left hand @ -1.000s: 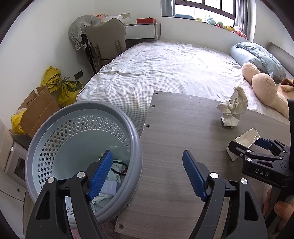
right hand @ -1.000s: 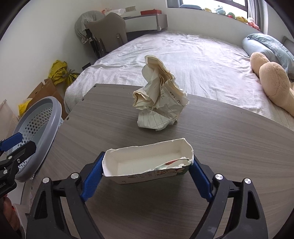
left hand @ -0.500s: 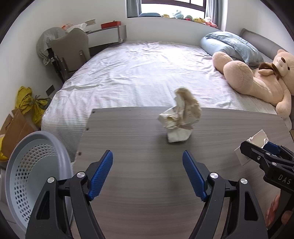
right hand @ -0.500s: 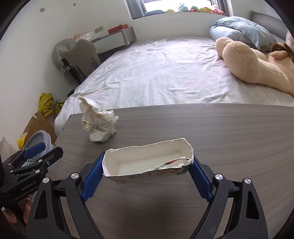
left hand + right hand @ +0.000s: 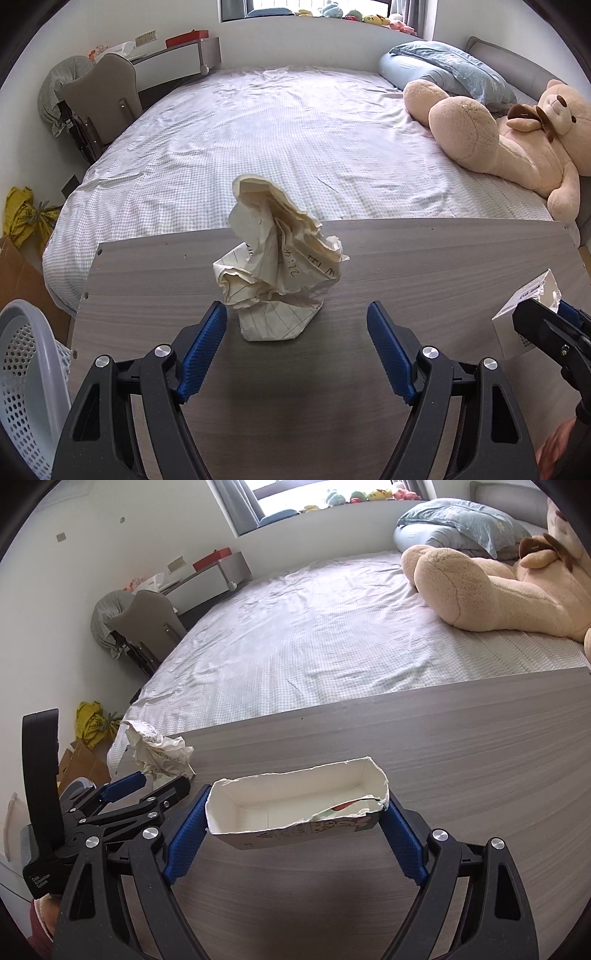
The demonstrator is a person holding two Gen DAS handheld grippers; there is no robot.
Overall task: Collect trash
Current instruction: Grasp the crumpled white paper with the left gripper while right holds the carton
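Note:
A crumpled ball of cream lined paper [image 5: 275, 266] stands on the grey wooden table [image 5: 424, 258]. My left gripper [image 5: 297, 343] is open just in front of it, the blue pads wide apart and touching nothing. A torn white carton tray [image 5: 297, 808] hangs lengthwise between the blue pads of my right gripper [image 5: 295, 827], which is shut on its two ends above the table. From the right wrist view the left gripper [image 5: 155, 786] shows at the left, close to the paper ball [image 5: 157, 755]. The carton [image 5: 528, 310] also shows at the right edge of the left wrist view.
A grey perforated basket [image 5: 26, 376] stands off the table's left end. Beyond the table lies a bed [image 5: 295, 140] with a big teddy bear [image 5: 509, 136] and a blue pillow. A chair, yellow bags [image 5: 26, 218] and cardboard stand by the left wall.
My left gripper swung right, away from the basket, and closed in on the paper ball. My right gripper carried the carton to the right, so the ball now lies at its far left.

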